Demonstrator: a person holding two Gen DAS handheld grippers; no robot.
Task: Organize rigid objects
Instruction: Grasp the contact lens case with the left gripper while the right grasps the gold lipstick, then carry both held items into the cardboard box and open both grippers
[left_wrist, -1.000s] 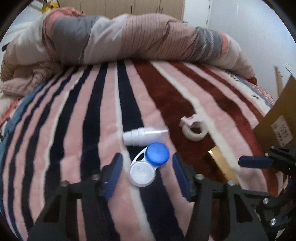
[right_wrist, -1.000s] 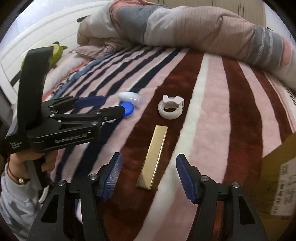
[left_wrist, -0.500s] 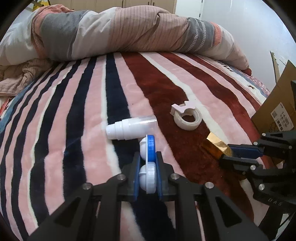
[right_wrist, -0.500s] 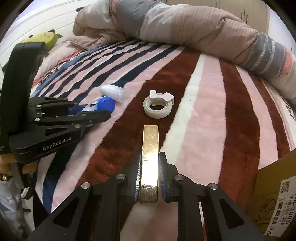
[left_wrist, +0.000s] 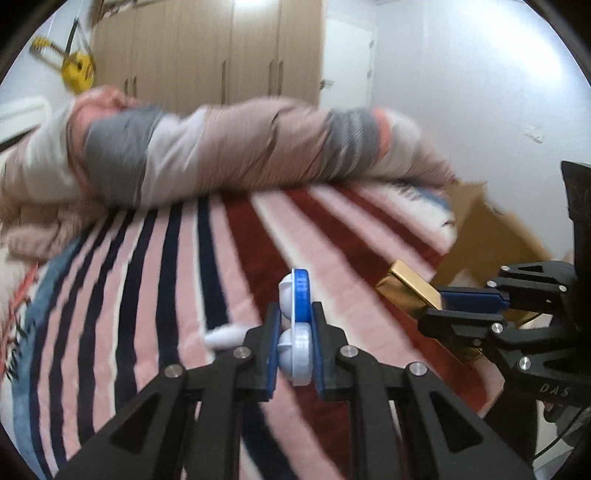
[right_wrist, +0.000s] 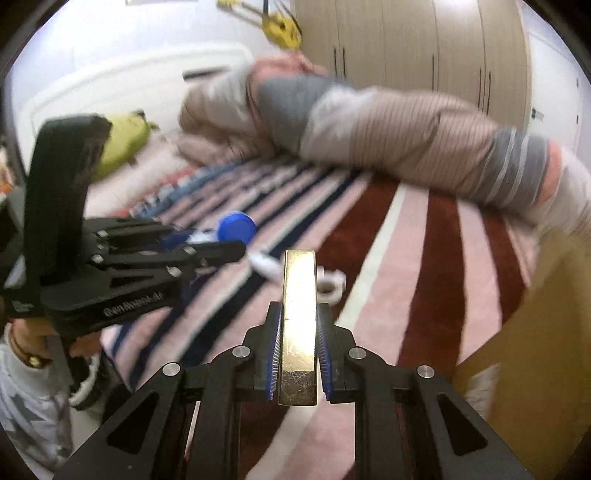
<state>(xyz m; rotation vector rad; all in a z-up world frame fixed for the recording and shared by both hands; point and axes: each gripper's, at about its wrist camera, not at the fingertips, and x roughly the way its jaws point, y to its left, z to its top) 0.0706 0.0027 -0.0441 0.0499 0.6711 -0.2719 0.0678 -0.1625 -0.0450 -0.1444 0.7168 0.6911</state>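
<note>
Left wrist: left gripper (left_wrist: 295, 350) clamped on the contact lens case (left_wrist: 297, 325), held on edge, blue cap sticking out past the tips. Light, hard, slick plastic; the flat-face pinch looks OK.

Right wrist: right gripper (right_wrist: 298, 354) clamped on the gold bar (right_wrist: 299, 325) at its near end, far end cantilevered over the striped blanket (right_wrist: 424, 258). Rigid, glossy, may pivot; a mid-length grip looks safer.

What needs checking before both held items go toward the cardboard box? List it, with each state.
1. Left hand-held gripper shut on the blue-and-white plastic contact lens case: ok.
2. Right hand-held gripper shut on the flat gold metallic bar: ok.
3. Both items clear of the striped plush blanket: ok.
4. Brown cardboard box within view: ok.
5. Box interior free: cannot tell.
6. White tape ring and white plastic bottle picked up: not ok.
</note>
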